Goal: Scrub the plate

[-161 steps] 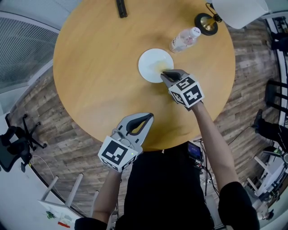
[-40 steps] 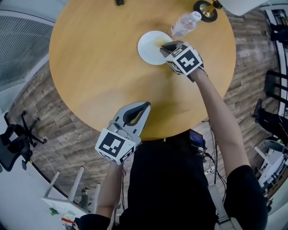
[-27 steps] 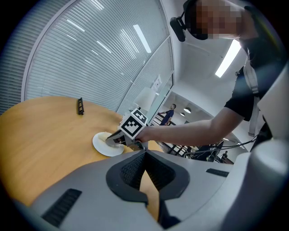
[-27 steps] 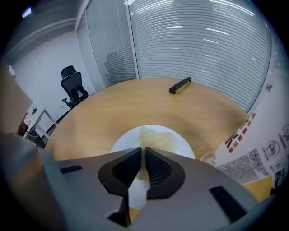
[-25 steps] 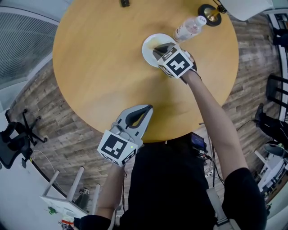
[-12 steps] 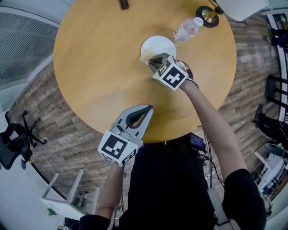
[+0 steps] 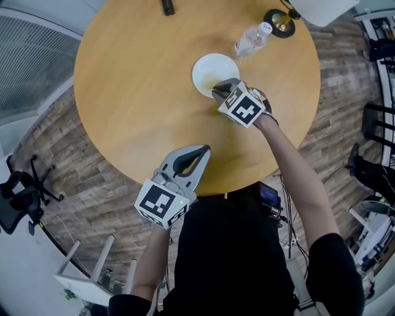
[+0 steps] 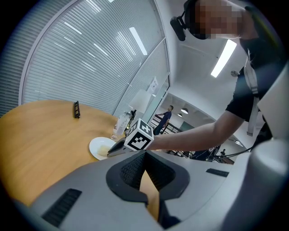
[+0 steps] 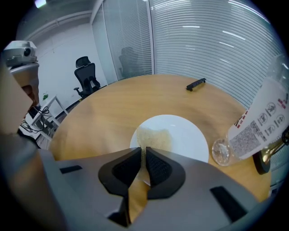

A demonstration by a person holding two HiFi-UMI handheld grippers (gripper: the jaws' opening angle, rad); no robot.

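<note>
A white plate (image 7: 213,65) lies on the round wooden table (image 7: 136,92), past its middle. On the near part of the plate rests a pale yellow sponge (image 7: 215,79), and my right gripper (image 7: 221,86) is shut on it. In the right gripper view the sponge (image 9: 153,136) lies on the plate (image 9: 185,131) just ahead of my right gripper (image 9: 144,151). My left gripper (image 7: 200,151) hovers over the table's near edge, shut and holding nothing. The left gripper view looks past my left gripper (image 8: 143,155) to the plate (image 8: 97,146).
A clear plastic bottle (image 7: 250,42) lies just right of the plate, beside a round black and brass lamp base (image 7: 281,23). A small black object (image 7: 166,7) sits at the table's far edge. An office chair (image 9: 89,74) stands beyond the table.
My right gripper has slid the sponge across the plate, from its left front rim half a second ago back toward the near right. My left gripper has stayed put.
</note>
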